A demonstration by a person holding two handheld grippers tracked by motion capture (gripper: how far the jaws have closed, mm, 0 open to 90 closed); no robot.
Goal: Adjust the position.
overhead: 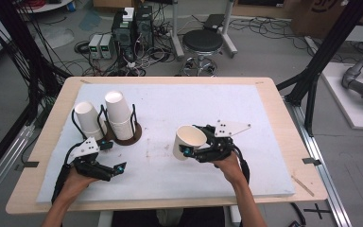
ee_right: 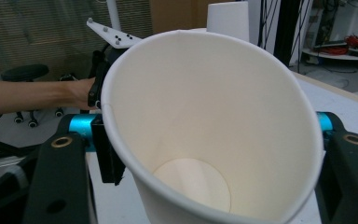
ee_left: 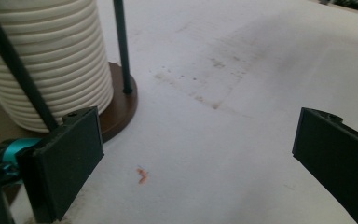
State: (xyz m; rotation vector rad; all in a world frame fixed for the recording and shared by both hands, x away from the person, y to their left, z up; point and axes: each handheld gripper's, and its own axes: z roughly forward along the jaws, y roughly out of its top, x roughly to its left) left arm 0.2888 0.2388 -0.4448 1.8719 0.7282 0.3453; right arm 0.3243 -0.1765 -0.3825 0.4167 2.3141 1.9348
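Note:
A single white paper cup (overhead: pixel 189 141) is held tilted above the mat, its mouth facing up and left, and my right gripper (overhead: pixel 192 147) is shut on its side. Up close, the cup (ee_right: pixel 214 121) is empty, with a black jaw on either side of it. My left gripper (overhead: pixel 115 156) is open and holds nothing, low over the mat just in front of the cup holder's brown base (overhead: pixel 128 137). A ribbed stack of white cups (ee_left: pixel 46 60) stands in that holder, left of the left gripper's (ee_left: pixel 198 158) wide-apart jaws. A second upside-down cup stack (overhead: pixel 89 118) stands further left.
The white foam mat (overhead: pixel 246 113) covers most of the wooden table (overhead: pixel 283 109). Thin black rods (ee_left: pixel 121 46) rise from the holder around the stack. A small orange scrap (ee_left: pixel 142 175) lies on the mat between the left jaws. A stool (overhead: pixel 202 43) and cables sit beyond the table.

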